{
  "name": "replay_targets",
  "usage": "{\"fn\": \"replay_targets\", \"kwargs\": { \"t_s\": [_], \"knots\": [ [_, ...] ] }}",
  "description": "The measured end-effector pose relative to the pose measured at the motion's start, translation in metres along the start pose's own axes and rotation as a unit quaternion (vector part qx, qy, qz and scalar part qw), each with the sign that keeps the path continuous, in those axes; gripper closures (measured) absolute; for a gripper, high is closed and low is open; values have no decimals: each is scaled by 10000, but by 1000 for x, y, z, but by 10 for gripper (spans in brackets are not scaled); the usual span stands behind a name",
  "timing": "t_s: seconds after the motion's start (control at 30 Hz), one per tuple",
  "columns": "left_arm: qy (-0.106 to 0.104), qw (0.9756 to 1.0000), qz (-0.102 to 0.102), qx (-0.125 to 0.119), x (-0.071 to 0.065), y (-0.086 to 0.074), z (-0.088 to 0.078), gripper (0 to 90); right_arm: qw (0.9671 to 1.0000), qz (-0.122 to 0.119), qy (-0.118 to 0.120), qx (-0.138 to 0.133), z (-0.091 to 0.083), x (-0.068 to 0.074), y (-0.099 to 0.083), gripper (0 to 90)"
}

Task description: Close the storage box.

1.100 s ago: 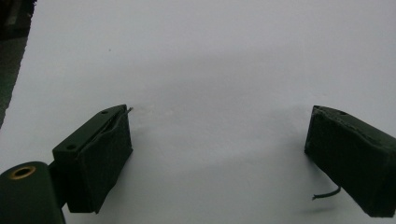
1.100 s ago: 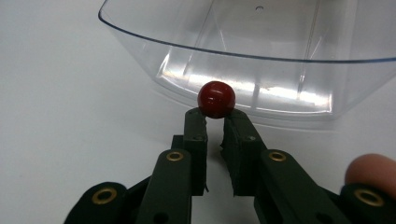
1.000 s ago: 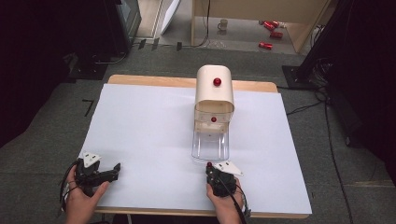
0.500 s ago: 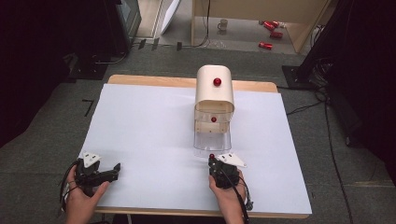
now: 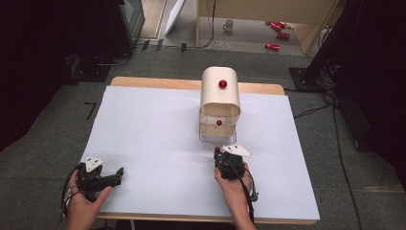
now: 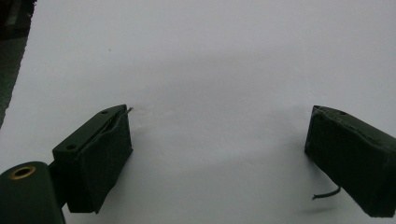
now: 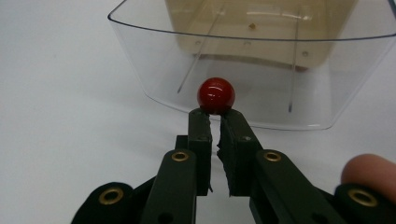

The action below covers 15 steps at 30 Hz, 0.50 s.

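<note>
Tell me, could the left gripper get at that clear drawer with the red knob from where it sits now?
Probably yes. The left gripper sits open near the table's front left corner, and bare white tabletop lies between it and the clear drawer. The right gripper already holds its red knob, though.

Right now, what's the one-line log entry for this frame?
right gripper: shut, tips at red knob of clear drawer | left gripper: open, nothing between jaws, over white table | cream box: upright
</note>
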<state>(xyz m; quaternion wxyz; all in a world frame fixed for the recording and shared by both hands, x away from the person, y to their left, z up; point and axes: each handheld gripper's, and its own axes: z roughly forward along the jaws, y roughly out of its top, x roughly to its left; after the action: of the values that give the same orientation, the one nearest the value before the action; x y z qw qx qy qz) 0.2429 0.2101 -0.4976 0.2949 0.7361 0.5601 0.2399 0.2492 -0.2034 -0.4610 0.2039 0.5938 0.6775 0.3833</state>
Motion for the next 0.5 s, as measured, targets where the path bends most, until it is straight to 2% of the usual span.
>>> {"fn": "replay_targets", "kwargs": {
  "t_s": [0.5],
  "knots": [
    [-1, 10000, 1, 1, 0, 0, 0, 72, 10000, 18, -96, 1, 23, -7, 17, 838]
  ]
}}
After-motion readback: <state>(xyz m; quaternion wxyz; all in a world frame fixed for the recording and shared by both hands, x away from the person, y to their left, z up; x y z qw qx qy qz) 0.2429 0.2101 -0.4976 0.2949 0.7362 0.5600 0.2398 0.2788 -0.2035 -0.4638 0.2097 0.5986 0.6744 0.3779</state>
